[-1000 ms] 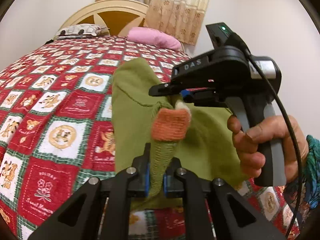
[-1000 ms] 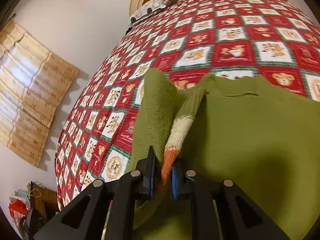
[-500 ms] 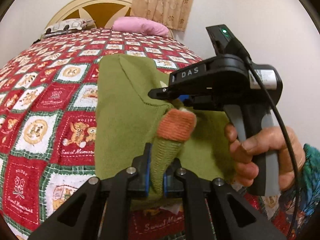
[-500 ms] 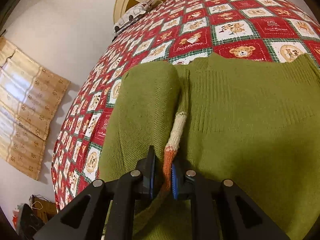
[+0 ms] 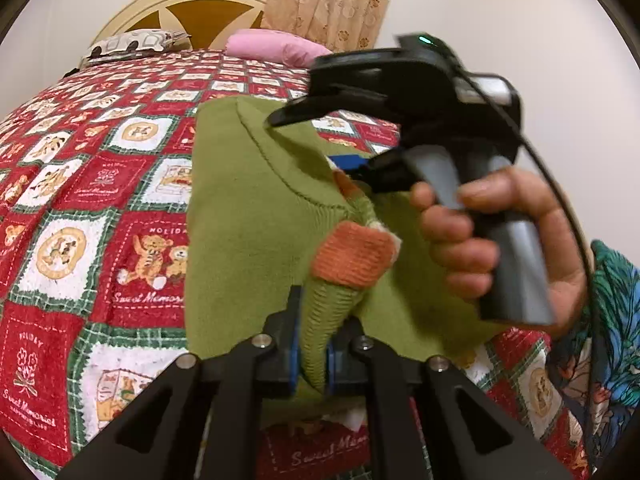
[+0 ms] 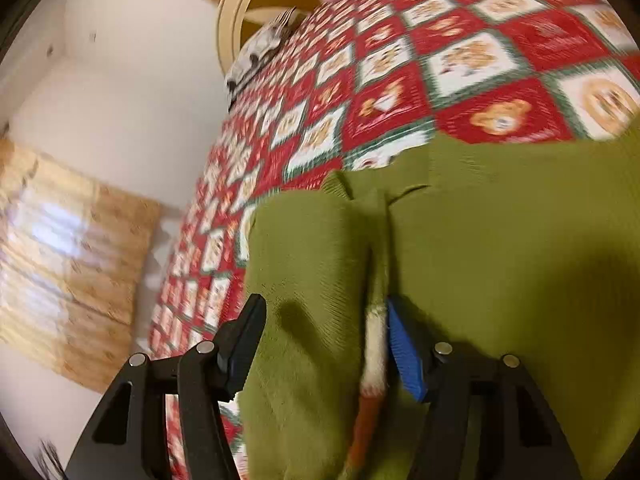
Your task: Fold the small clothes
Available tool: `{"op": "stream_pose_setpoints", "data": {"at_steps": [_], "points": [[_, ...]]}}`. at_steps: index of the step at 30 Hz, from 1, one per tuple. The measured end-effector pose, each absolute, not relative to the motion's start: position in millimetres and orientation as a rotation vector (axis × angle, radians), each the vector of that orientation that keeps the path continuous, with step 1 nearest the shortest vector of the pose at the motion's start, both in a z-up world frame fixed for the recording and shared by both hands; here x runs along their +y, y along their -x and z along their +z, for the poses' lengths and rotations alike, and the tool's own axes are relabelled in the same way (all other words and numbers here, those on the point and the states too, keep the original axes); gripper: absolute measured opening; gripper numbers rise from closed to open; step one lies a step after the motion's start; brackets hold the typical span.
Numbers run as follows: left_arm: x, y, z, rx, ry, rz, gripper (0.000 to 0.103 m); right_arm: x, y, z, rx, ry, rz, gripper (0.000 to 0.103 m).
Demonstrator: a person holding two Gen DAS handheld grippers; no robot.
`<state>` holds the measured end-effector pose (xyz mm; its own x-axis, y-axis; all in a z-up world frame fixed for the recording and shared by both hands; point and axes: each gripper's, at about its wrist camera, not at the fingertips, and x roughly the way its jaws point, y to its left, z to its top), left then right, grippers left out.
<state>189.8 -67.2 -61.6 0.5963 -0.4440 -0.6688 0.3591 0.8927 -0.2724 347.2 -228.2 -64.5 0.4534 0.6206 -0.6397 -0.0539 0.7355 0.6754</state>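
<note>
Green sweater (image 5: 248, 216) lying on the quilt (image 5: 80, 200); left gripper (image 5: 311, 354) clamped on its ribbed edge; right gripper (image 6: 326, 344), jaws just opened, straddling the released orange-tipped sleeve (image 6: 374, 360).

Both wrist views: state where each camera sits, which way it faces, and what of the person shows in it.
Left wrist: sits behind the left gripper, shut on the green sweater's ribbed sleeve, facing the headboard; the right gripper and right hand show.
Right wrist: sits behind the right gripper, jaws just opened, cuff loose between them, facing across the quilt; no hand shows.
Shared: sweater, quilt, headboard.
</note>
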Motion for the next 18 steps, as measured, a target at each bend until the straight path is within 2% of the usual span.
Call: {"op": "stream_pose_setpoints", "data": {"at_steps": [1, 2, 3, 8, 13, 18], "points": [[-67, -190, -62, 0.808, 0.117, -0.469, 0.01, -219, -348, -63, 1.027, -0.563, 0.433, 0.057], [-66, -190, -62, 0.809, 0.124, -0.47, 0.01, -210, -347, -59, 1.008, -0.48, 0.399, 0.038], [-65, -190, -62, 0.81, 0.131, -0.471, 0.011, -205, -345, -57, 0.996, -0.421, 0.37, 0.024], [-65, -191, -63, 0.815, 0.139, -0.47, 0.011, -197, -334, -48, 0.941, -0.284, 0.291, 0.014], [-65, -191, -62, 0.811, 0.14, -0.468, 0.011, -195, -324, -22, 0.835, -0.189, 0.293, 0.013], [-69, -184, -54, 0.784, 0.102, -0.466, 0.011, -191, -320, -20, 0.852, -0.098, 0.261, 0.013]]}}
